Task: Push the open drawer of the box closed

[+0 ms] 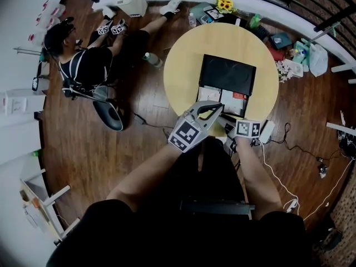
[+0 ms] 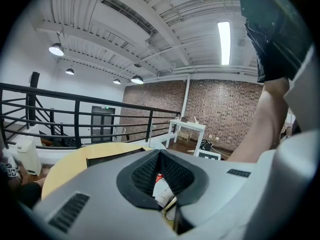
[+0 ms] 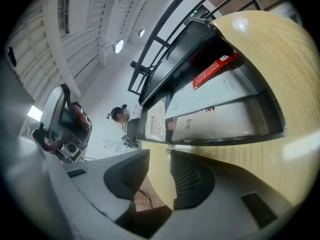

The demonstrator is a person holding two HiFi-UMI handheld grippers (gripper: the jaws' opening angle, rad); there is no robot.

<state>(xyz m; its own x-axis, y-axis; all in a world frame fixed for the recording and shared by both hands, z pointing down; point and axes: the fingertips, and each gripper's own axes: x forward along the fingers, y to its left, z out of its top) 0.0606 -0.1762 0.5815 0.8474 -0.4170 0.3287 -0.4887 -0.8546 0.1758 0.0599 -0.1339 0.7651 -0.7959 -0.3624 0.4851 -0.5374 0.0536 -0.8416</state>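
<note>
Two tools are seen in the head view just below the centre of the frame, at the near edge of a round yellow desk. The left tool is shown with its tips over the open drawer, which is pulled out of the black box toward the lower edge of the frame. The right tool is held just below and to the right, at the desk rim. Another person is seated on the floor at upper left.

In the left gripper view the pads are brought together at their tips and nothing is gripped (white and red drawer contents are glimpsed through the gap behind them). The box's dark top is seen at left centre, with a black railing behind it.

In the right gripper view the jaws are spread wide and nothing is held between them. The drawer front is seen just above them, filled with white packets and one red-labelled pack.
</note>
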